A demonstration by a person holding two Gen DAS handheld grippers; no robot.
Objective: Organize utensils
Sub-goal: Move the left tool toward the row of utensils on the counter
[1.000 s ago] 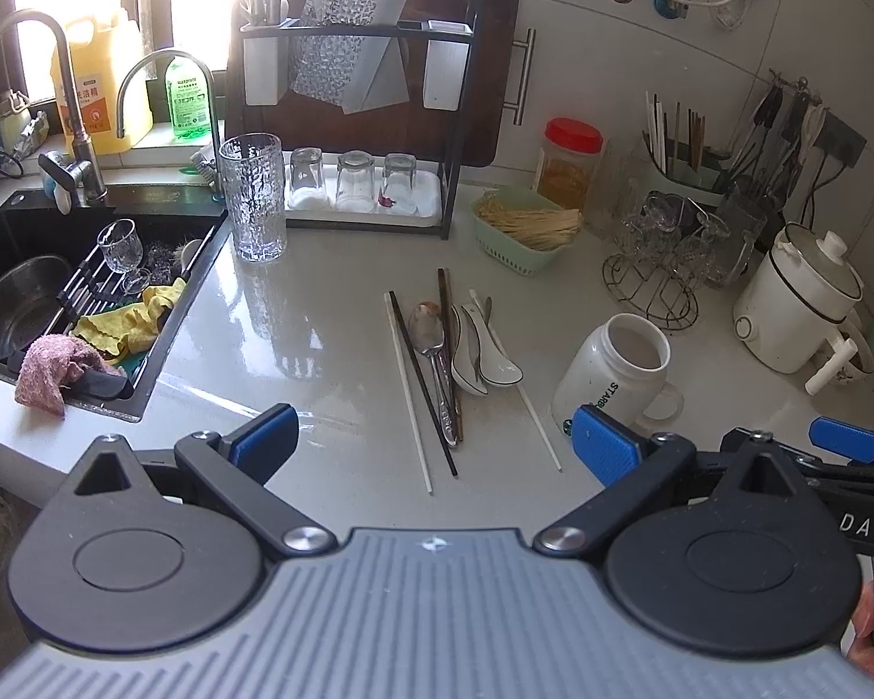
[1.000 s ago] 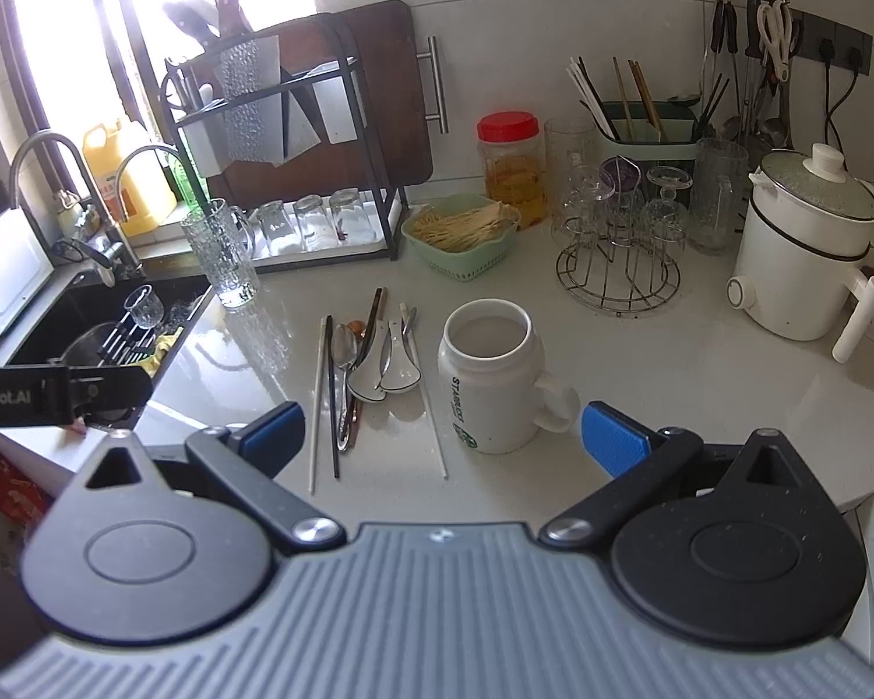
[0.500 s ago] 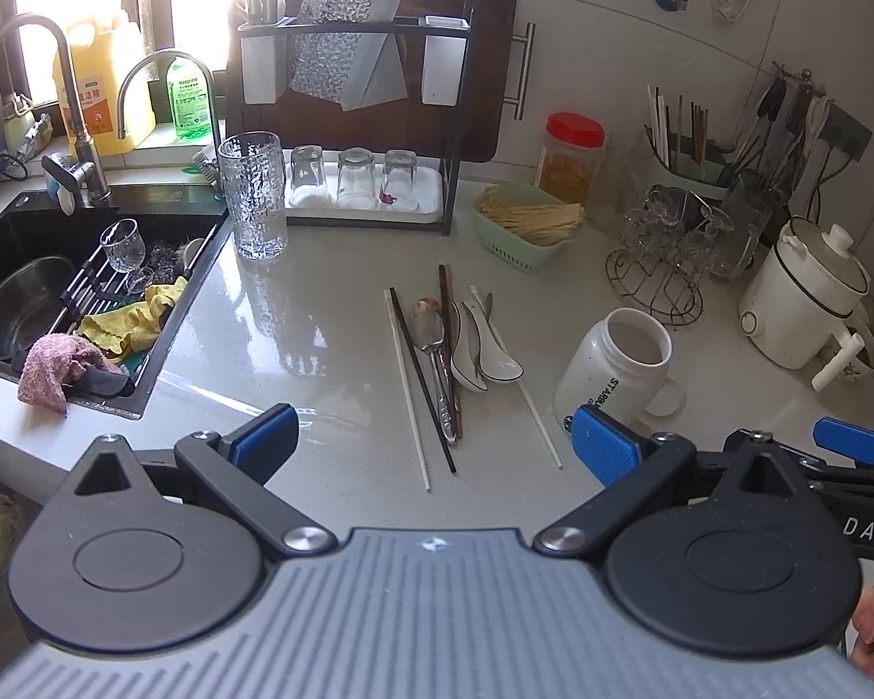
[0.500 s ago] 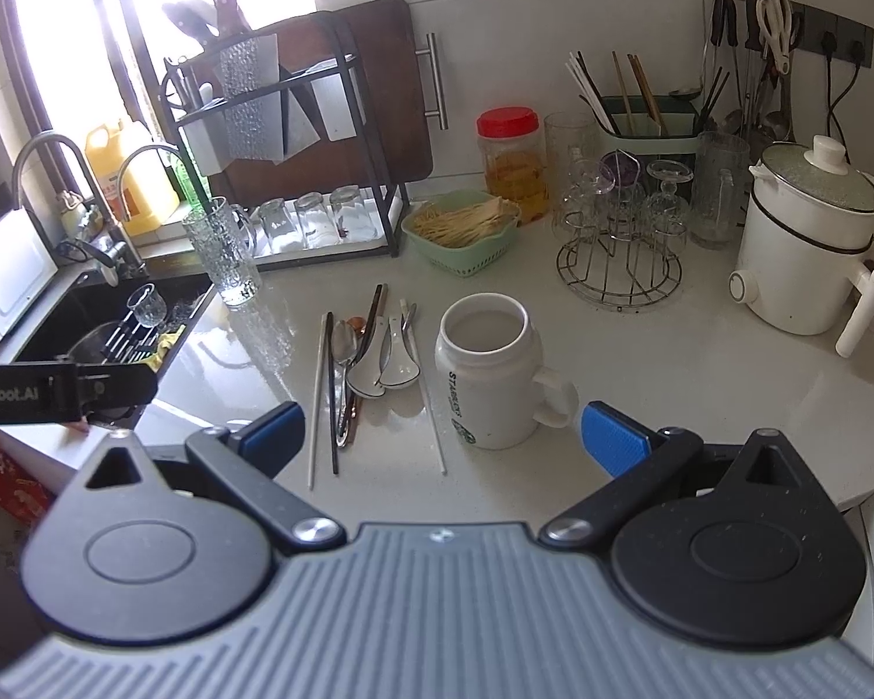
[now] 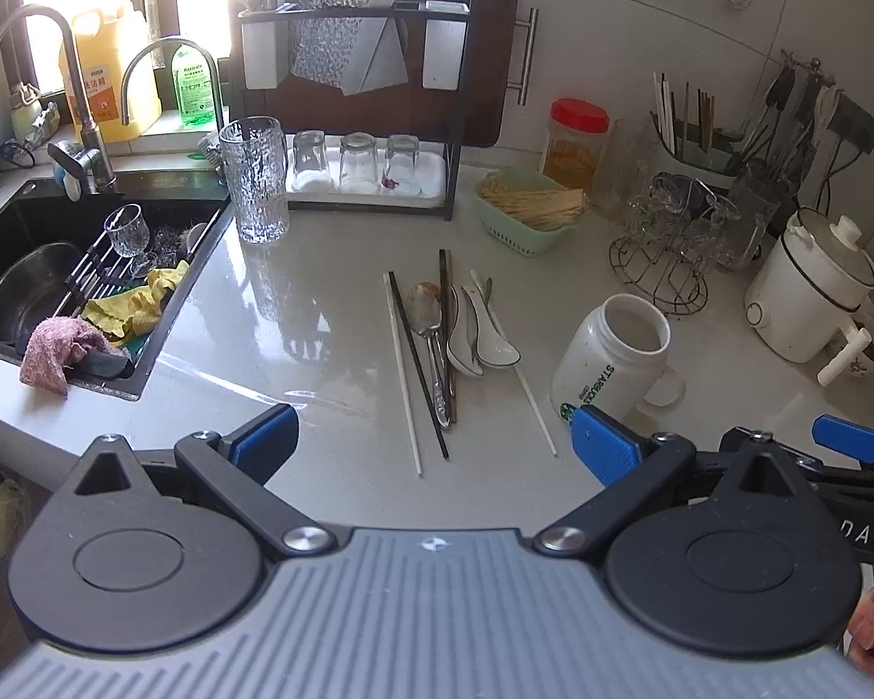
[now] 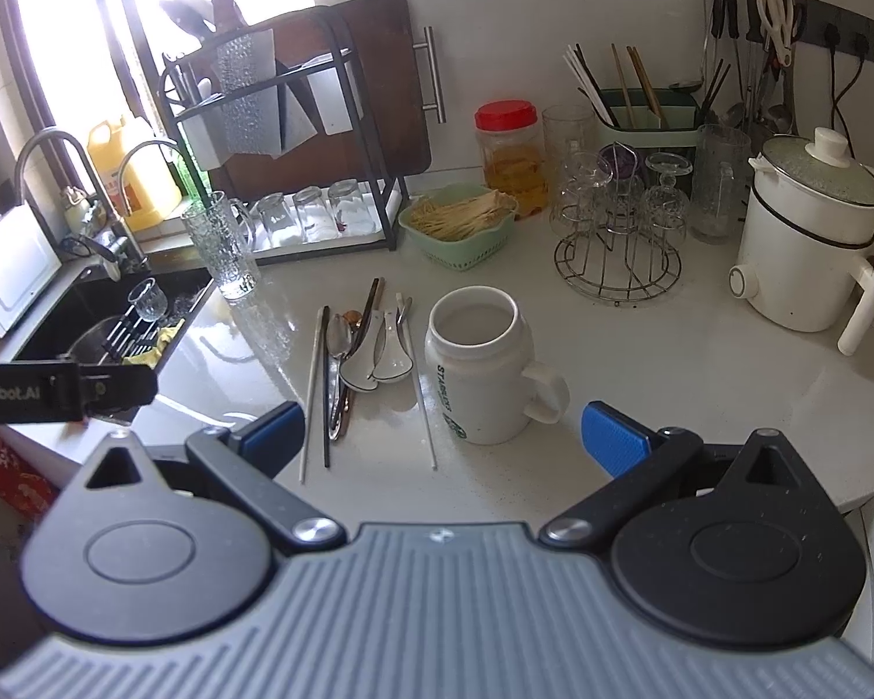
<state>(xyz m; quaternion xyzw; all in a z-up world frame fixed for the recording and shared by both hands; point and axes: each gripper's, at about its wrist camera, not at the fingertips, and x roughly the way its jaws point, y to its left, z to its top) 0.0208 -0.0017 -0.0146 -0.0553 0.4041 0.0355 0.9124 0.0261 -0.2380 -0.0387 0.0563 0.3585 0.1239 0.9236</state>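
Worktop (image 5: 332,314): pale and glossy, with a black sink (image 5: 6,233) at its left end.
Mug (image 6: 480,367): white, upright, empty, standing just right of the utensils.
Utensils (image 5: 443,338): chopsticks, a metal spoon and two white ceramic spoons (image 6: 379,358) lying side by side mid-worktop.
Left gripper (image 5: 431,437): jaws spread wide, holding nothing, above the near edge.
Right gripper (image 6: 443,437): jaws spread wide, empty, facing the mug.

Pale glossy countertop (image 5: 332,314) is carrying loose chopsticks (image 5: 402,367), metal spoon (image 5: 428,320), two white ceramic spoons (image 5: 483,338), white Starbucks mug (image 6: 483,373), green basket (image 6: 460,233), wire glass rack (image 6: 617,268), white electric pot (image 6: 804,244), textured tumbler (image 5: 254,180).
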